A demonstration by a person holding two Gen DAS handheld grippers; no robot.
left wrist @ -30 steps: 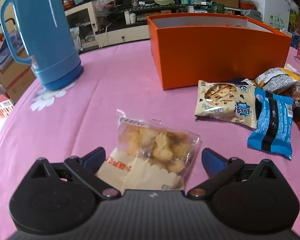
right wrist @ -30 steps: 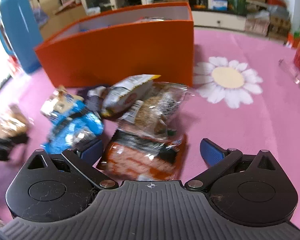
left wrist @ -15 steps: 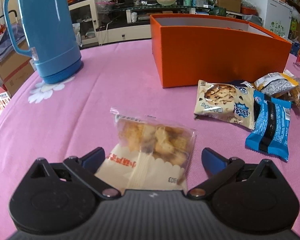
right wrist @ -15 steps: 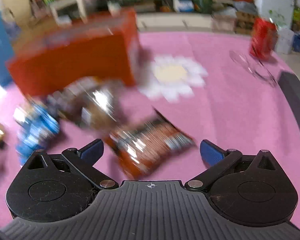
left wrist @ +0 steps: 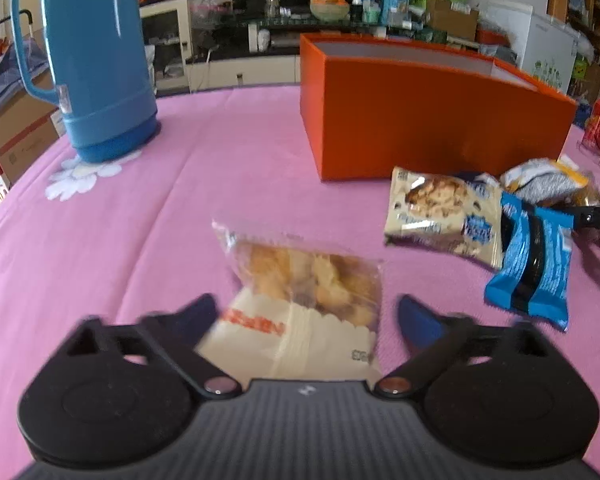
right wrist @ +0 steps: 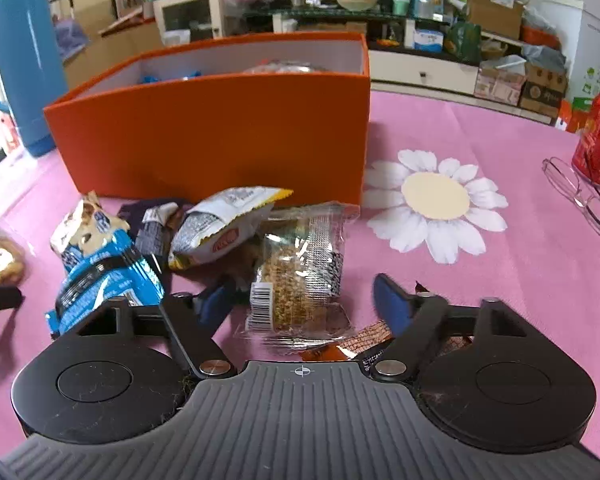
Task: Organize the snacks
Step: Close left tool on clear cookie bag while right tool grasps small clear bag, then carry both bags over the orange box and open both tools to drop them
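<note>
An orange box [left wrist: 428,120] stands on the pink tablecloth; it also shows in the right wrist view [right wrist: 220,136], with some snacks inside. My left gripper [left wrist: 306,312] is open around a clear pack of fried snacks [left wrist: 304,296] lying on the cloth. My right gripper [right wrist: 304,300] is open around a clear pack with a brown bar [right wrist: 296,280], over an orange-brown packet [right wrist: 364,340]. Beside them lie a blue packet [right wrist: 104,276], a cookie packet [left wrist: 440,212] and a grey-yellow packet [right wrist: 224,228].
A tall blue thermos [left wrist: 96,60] stands at the far left of the table. A red can [right wrist: 596,136] and glasses [right wrist: 580,196] lie at the right. The table edge curves away on the left; shelves and boxes stand beyond.
My right gripper swung away to the right, then back to the pile, and now frames the brown bar pack with narrower jaws. My left gripper stays around the fried snack pack, jaws slightly closer.
</note>
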